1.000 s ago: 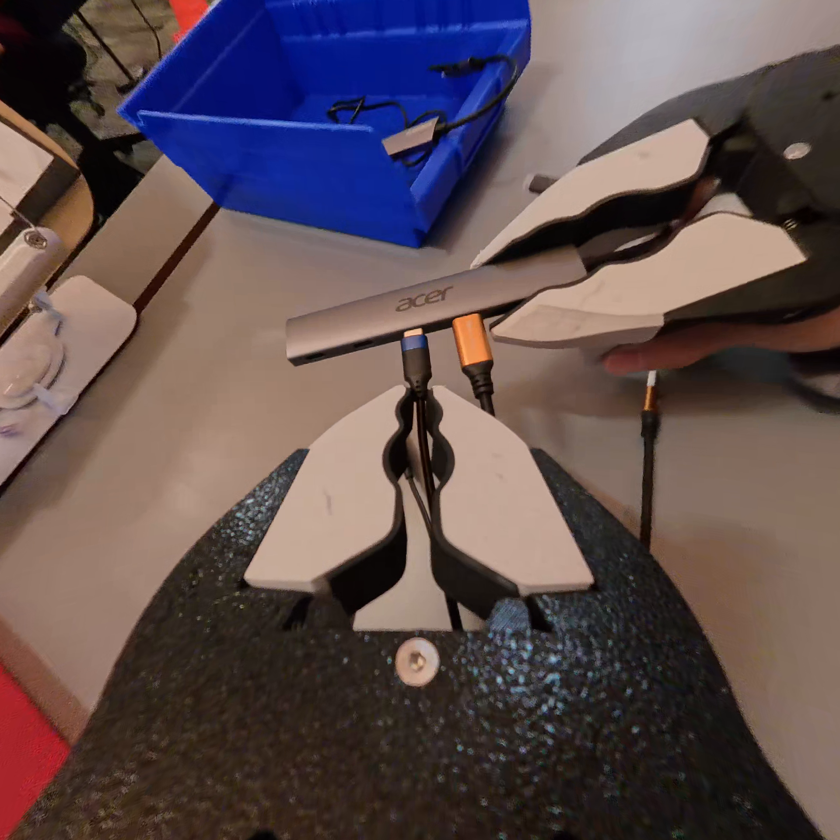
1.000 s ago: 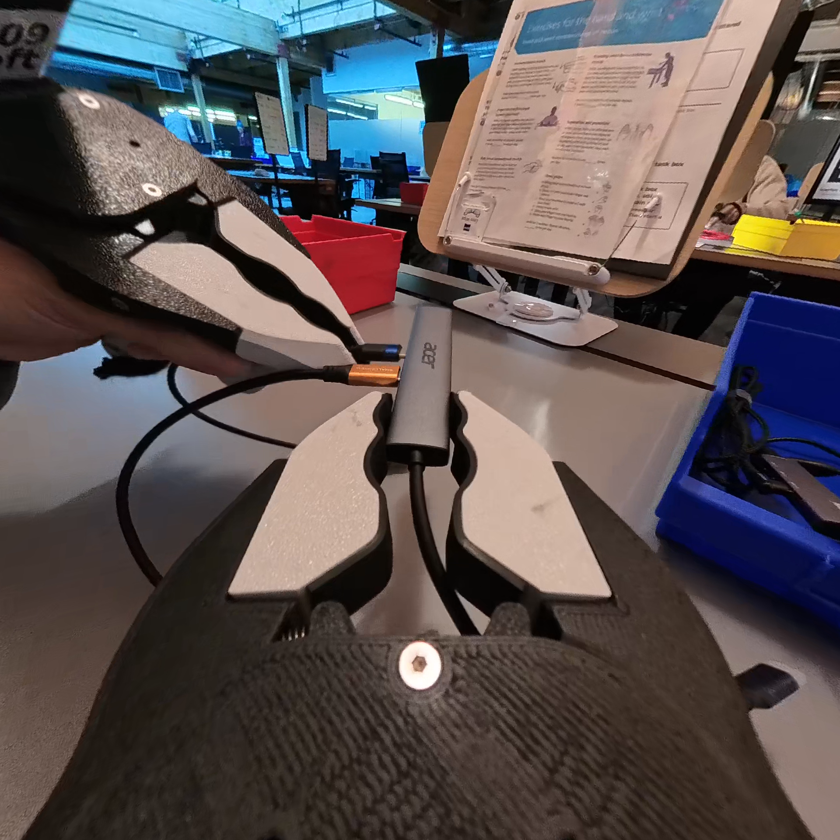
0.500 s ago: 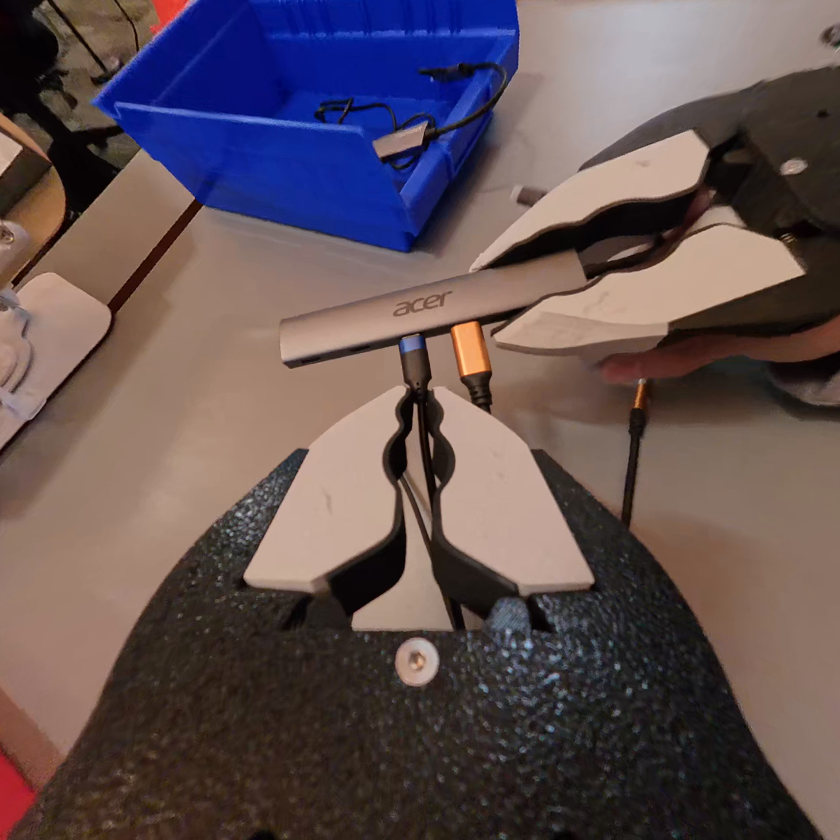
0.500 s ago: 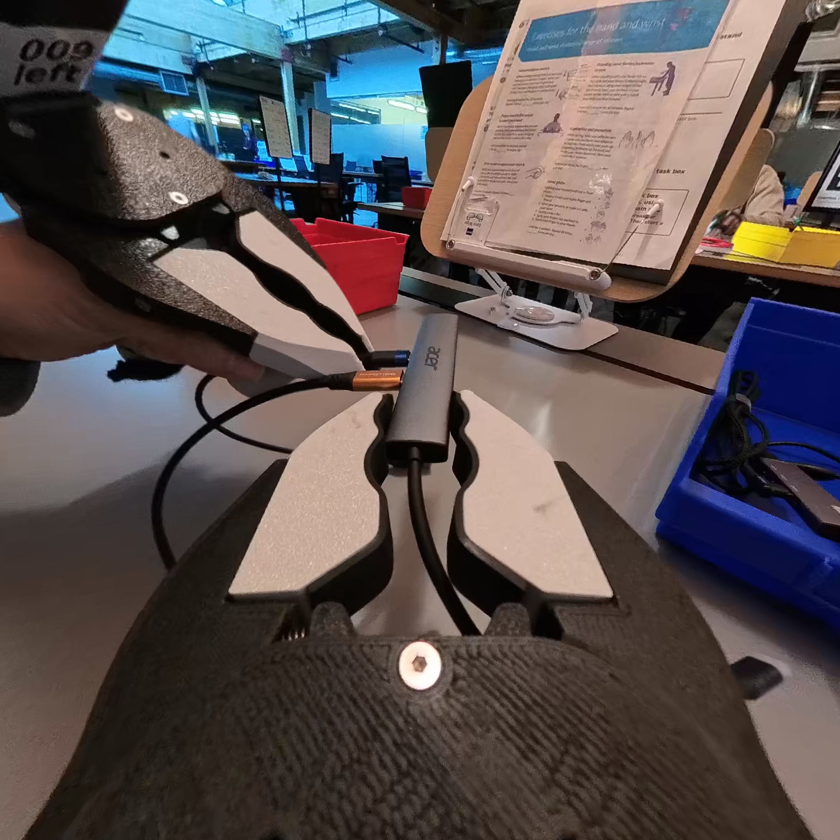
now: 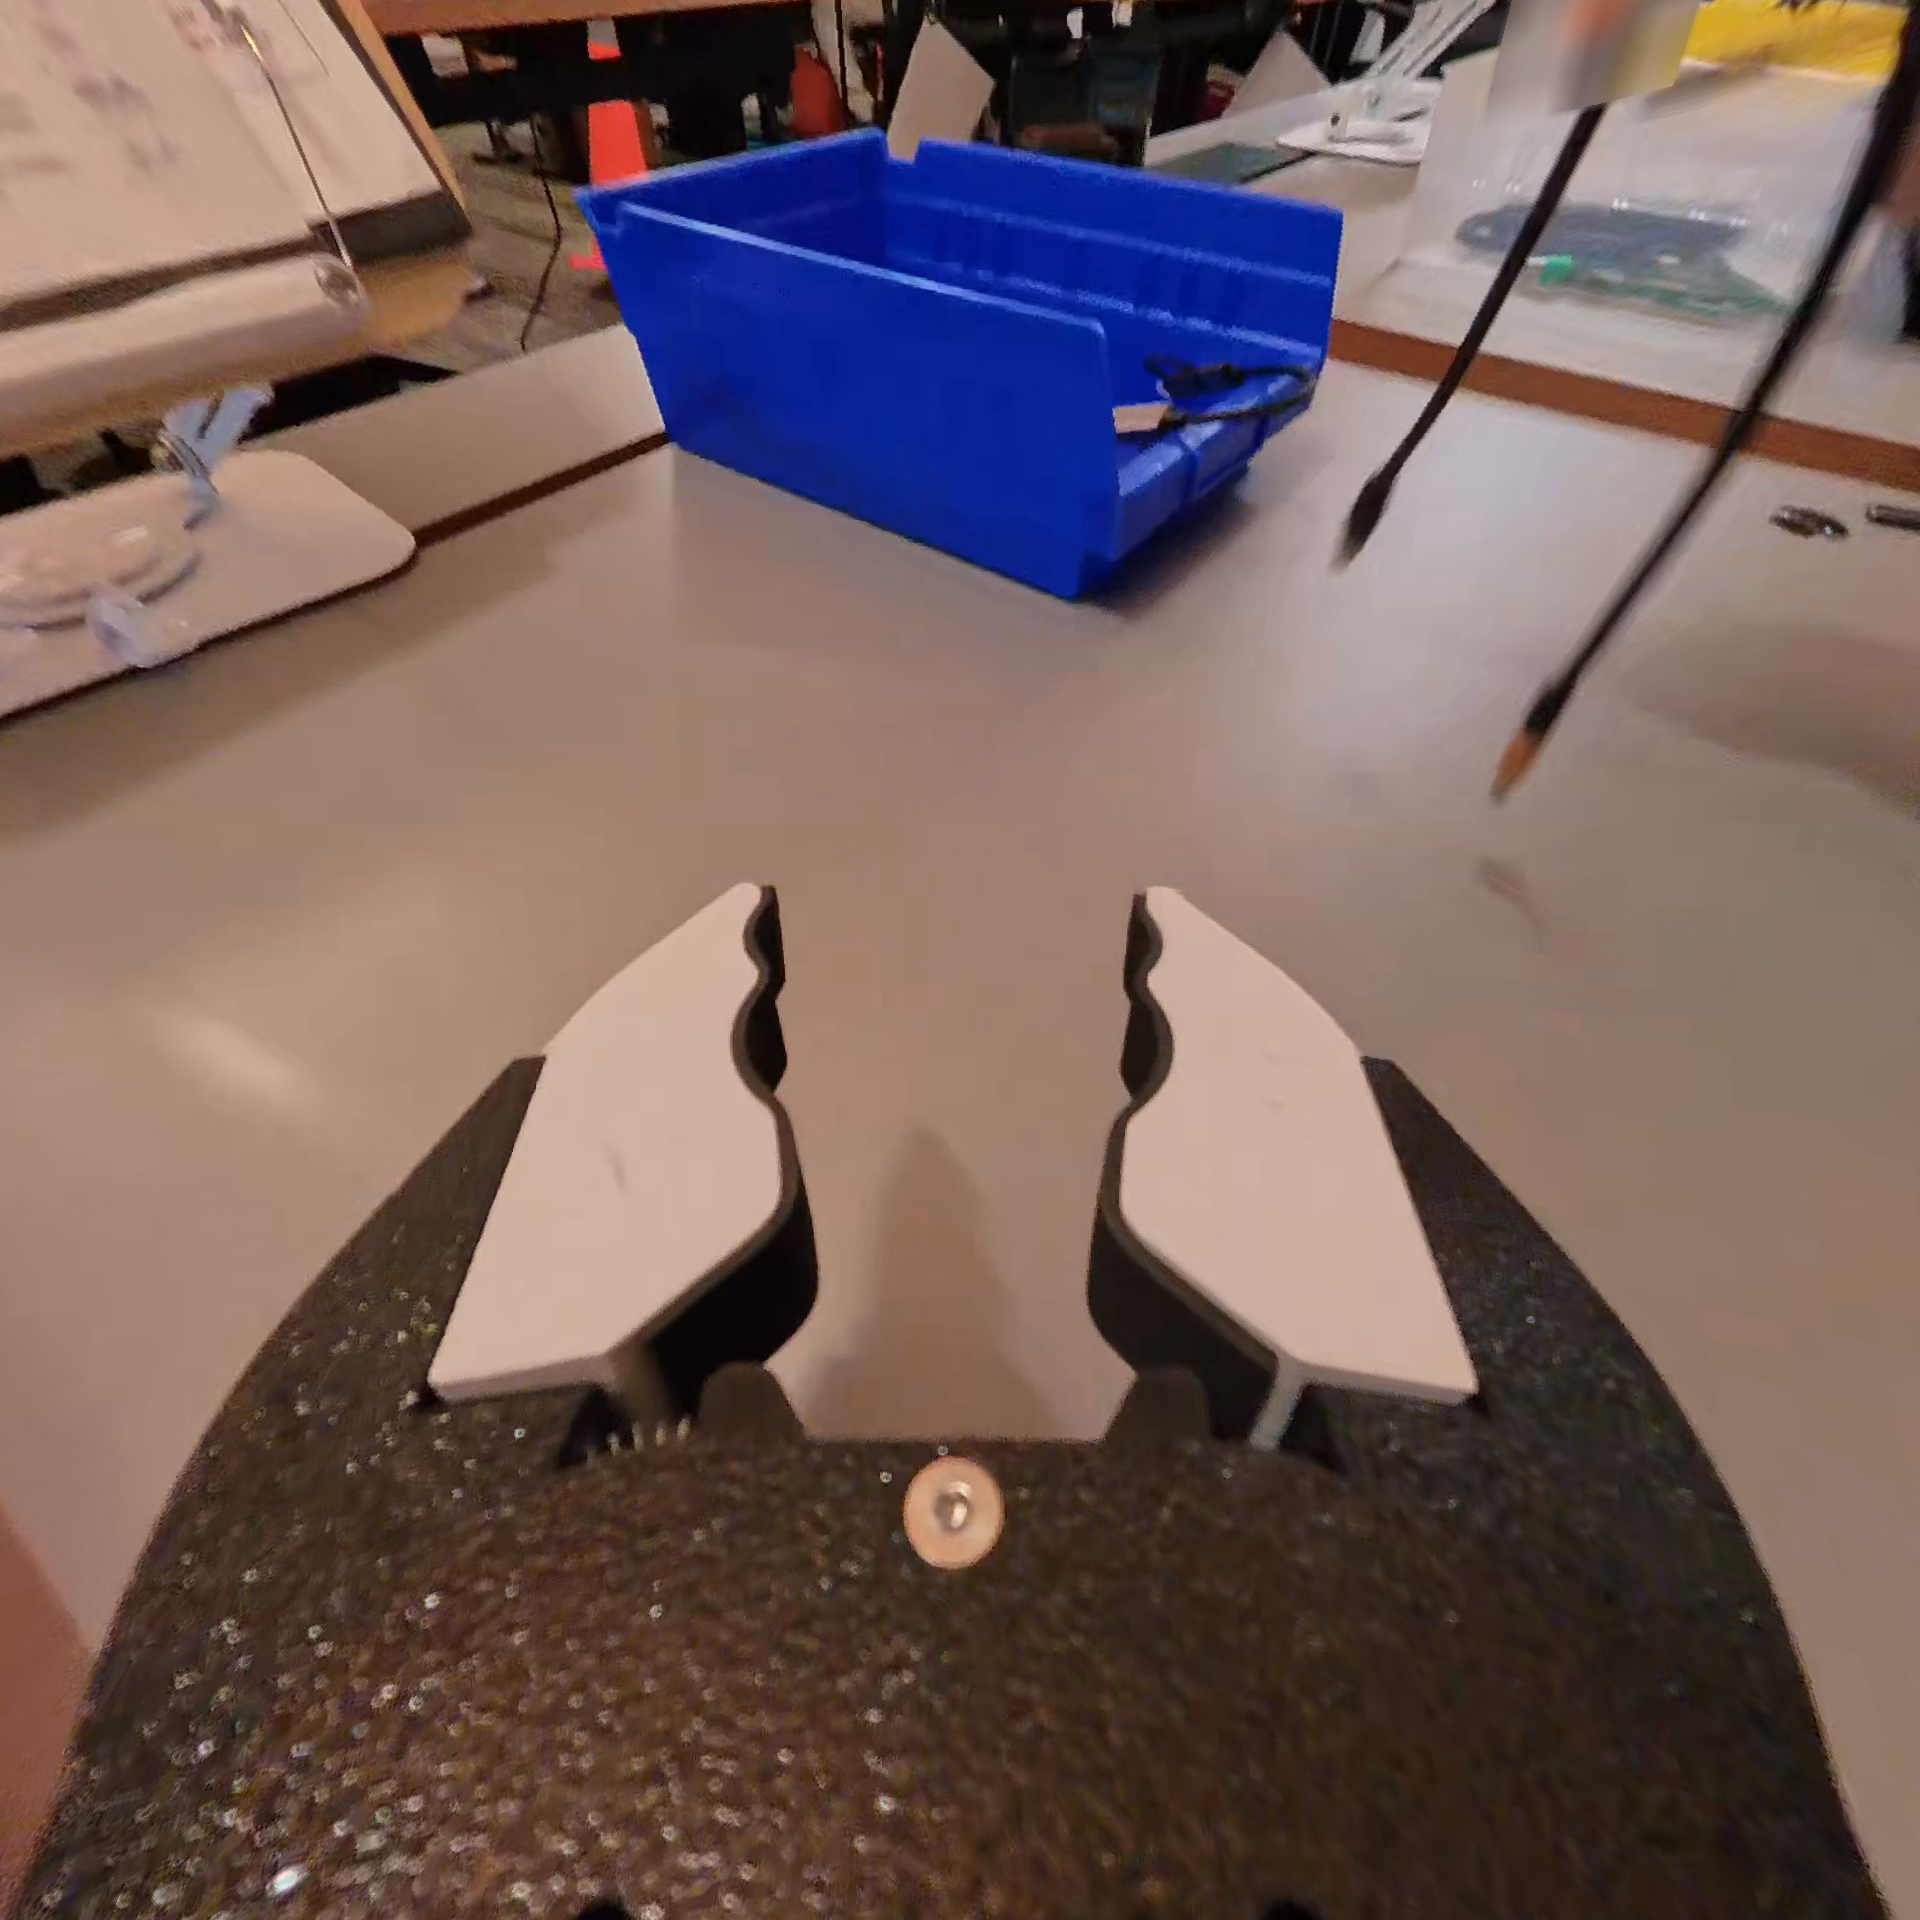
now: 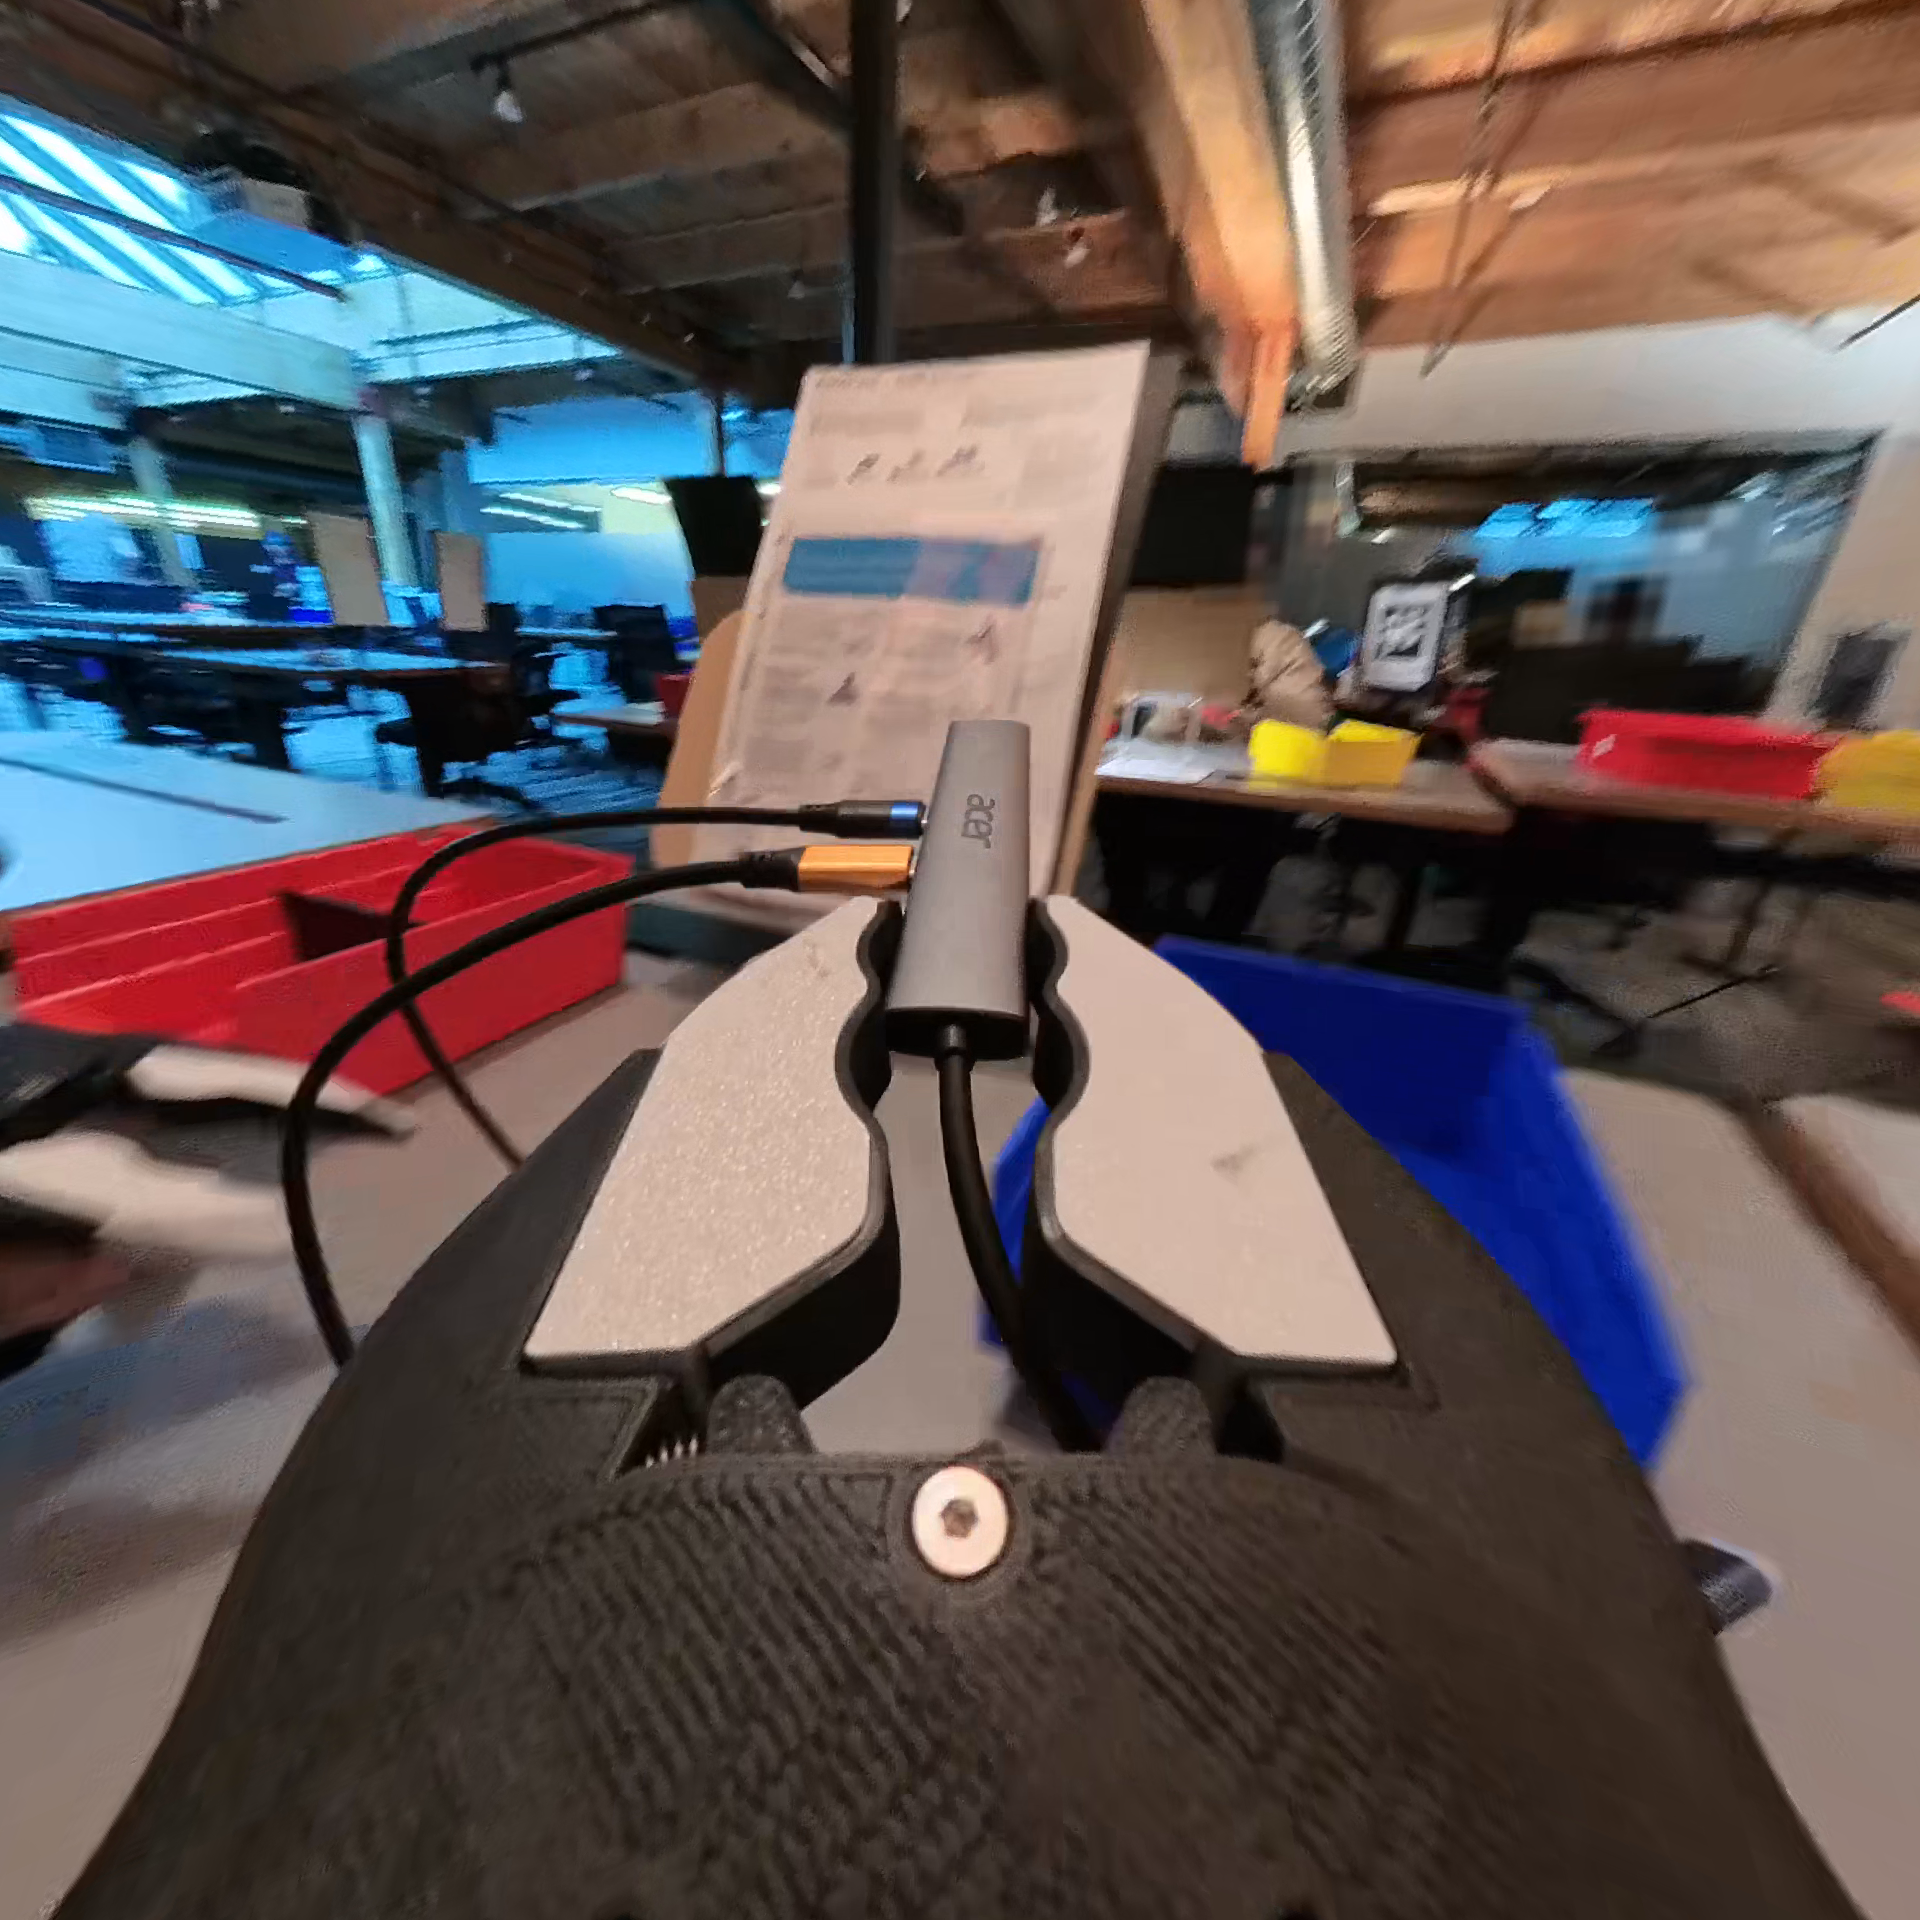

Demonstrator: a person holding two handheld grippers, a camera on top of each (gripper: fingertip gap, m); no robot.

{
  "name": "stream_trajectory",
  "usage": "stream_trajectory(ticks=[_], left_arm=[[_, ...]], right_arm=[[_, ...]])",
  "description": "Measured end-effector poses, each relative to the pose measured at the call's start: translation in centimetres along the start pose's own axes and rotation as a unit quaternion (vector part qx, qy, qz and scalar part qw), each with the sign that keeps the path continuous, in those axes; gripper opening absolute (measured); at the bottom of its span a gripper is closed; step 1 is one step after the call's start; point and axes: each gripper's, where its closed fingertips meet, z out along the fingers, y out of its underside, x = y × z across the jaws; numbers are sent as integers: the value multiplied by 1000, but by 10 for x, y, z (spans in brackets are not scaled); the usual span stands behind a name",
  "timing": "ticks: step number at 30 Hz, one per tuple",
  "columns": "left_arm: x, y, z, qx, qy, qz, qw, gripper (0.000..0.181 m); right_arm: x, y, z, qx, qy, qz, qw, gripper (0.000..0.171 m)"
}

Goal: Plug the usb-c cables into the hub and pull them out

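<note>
The grey worktop (image 5: 935, 748) fills most of the left wrist view and is cut off at every edge. At 12 o'clock on it stands a blue bin (image 5: 935, 343); a small hub and its coiled cable peep over the low front lip at its right end, the rest hidden by the walls. At 10 o'clock a document stand (image 5: 187, 540) is blurred and cropped, only its white base and lower shelf readable. The left gripper (image 5: 951, 935) hovers low over bare worktop, jaws spread wide with nothing between them. At 2 o'clock two black cable ends (image 5: 1548, 717) dangle in the air, smeared by motion; what they hang from lies beyond the top edge.

In the right wrist view the right gripper (image 6: 956, 925) is raised and tilted up, jaws clamped on the near end of the grey USB hub (image 6: 971, 862), whose own lead runs back between the fingers and out of sight. Two USB-C plugs sit in its left side: a blue-collared plug (image 6: 878, 819) farther along, an orange plug (image 6: 852, 869) nearer. Their cables loop down to 9 o'clock, vanishing behind the gripper body. A red bin (image 6: 312, 956) lies at 9 o'clock.
</note>
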Motion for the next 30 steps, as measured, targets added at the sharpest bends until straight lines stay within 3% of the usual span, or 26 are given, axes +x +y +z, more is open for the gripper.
stream_trajectory(ticks=[4,7,12,15,18,22,27,30], left_arm=[[8,16,1,-17,25,-4,1000,61],[10,15,2,-10,28,-10,1000,61],[16,19,-4,-7,35,-4,999,58],[15,26,-7,-16,36,-6,999,56],[14,25,-10,-10,38,-15,999,53],[13,30,-13,-22,41,-21,999,53],[15,34,-16,-34,45,-17,998,53],[16,36,-16,-39,50,-18,998,53]], right_arm=[[45,-59,24,1,49,-94,994,24],[78,-82,58,-39,74,-201,976,24],[125,-92,107,-115,121,-388,906,24],[139,-65,136,-161,126,-448,870,24],[142,-8,159,-232,118,-525,810,24],[132,75,175,-316,71,-555,766,24],[140,120,184,-348,55,-417,838,24],[161,139,177,-402,66,-321,855,24]])
